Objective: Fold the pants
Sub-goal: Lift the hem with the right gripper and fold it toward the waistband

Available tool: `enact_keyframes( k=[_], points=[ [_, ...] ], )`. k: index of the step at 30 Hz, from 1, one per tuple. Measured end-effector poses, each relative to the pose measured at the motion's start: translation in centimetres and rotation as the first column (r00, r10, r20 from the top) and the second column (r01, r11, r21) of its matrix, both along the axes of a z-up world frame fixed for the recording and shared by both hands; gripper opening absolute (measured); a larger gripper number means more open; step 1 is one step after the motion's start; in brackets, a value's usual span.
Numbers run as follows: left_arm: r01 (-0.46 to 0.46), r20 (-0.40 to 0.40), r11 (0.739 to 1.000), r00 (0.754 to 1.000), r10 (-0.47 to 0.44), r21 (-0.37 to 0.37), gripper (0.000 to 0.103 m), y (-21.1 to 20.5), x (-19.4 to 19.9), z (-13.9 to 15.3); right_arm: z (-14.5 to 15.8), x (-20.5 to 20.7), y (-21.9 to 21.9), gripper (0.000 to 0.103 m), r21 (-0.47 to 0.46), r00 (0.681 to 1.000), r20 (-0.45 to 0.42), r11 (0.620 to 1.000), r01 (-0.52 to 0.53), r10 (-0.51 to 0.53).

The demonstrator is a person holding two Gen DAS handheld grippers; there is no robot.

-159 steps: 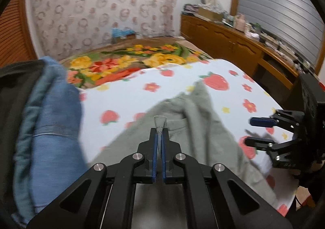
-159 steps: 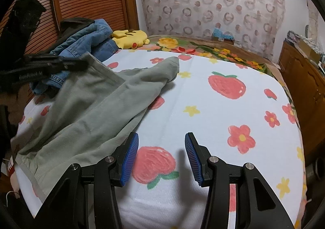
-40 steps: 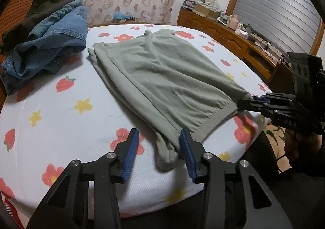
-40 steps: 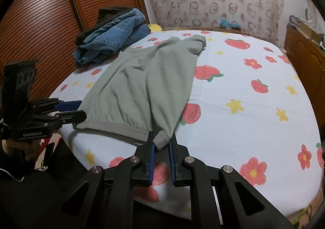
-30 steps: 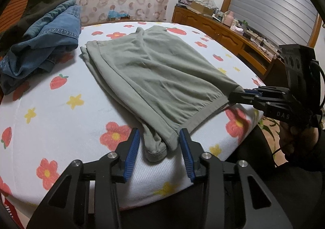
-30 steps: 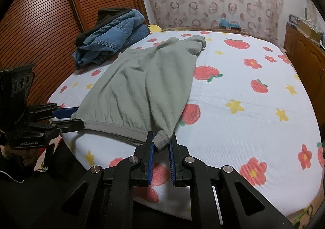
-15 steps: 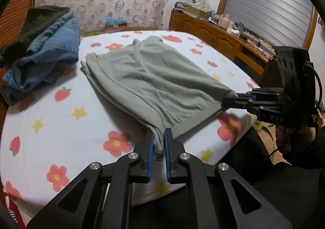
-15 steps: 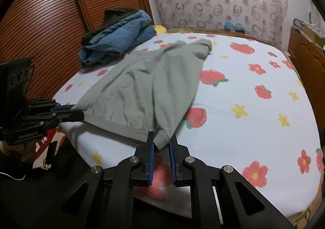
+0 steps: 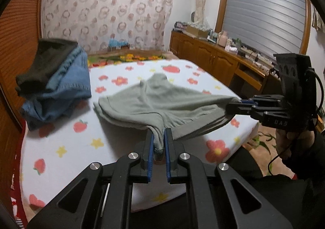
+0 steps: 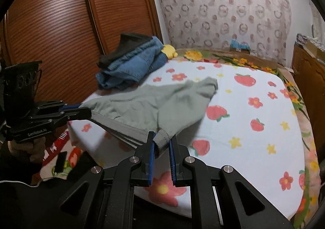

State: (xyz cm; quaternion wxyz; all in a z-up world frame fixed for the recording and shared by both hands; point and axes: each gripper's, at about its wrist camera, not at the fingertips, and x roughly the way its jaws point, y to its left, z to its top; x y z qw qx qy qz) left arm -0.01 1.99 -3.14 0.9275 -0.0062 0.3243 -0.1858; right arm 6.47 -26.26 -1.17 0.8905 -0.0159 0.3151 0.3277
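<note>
The grey-green pants [image 9: 162, 101] hang stretched above the near edge of the bed, the far end still on the sheet; they also show in the right wrist view [image 10: 154, 105]. My left gripper [image 9: 158, 139] is shut on one corner of the waistband. My right gripper [image 10: 161, 141] is shut on the other corner. In the left wrist view the right gripper [image 9: 233, 107] shows at the right. In the right wrist view the left gripper [image 10: 85, 111] shows at the left. The waistband is taut between them.
The bed's white strawberry and flower sheet [image 10: 254, 127] lies under the pants. A pile of blue jeans and dark clothes [image 9: 56, 79] sits at the far left, near the wooden wardrobe doors [image 10: 61, 26]. A wooden cabinet [image 9: 213, 60] runs along the right.
The left gripper closed on the waistband corner. Both grippers then lifted the waistband end off the bed and the pants bunched up toward the near edge.
</note>
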Motion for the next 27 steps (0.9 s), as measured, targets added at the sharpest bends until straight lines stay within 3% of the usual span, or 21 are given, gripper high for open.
enact_keyframes(
  k=[9,20,27],
  points=[
    [-0.014,0.053,1.0,0.998,0.015,-0.014,0.011,0.4,-0.3,1.6,1.7,-1.0,0.0,0.013,0.02,0.997,0.077,1.0,-0.021,0.019],
    [-0.075,0.005,0.997,0.997,0.075,-0.022,0.011,1.3,5.0,-1.5,-0.5,3.8,2.4,0.012,-0.031,0.997,0.083,1.0,0.0,0.003],
    [-0.095,-0.001,0.995,0.995,0.095,-0.014,0.011,1.7,6.8,-2.0,-0.9,6.5,3.8,0.013,-0.043,0.997,0.078,0.999,0.007,-0.004]
  ],
)
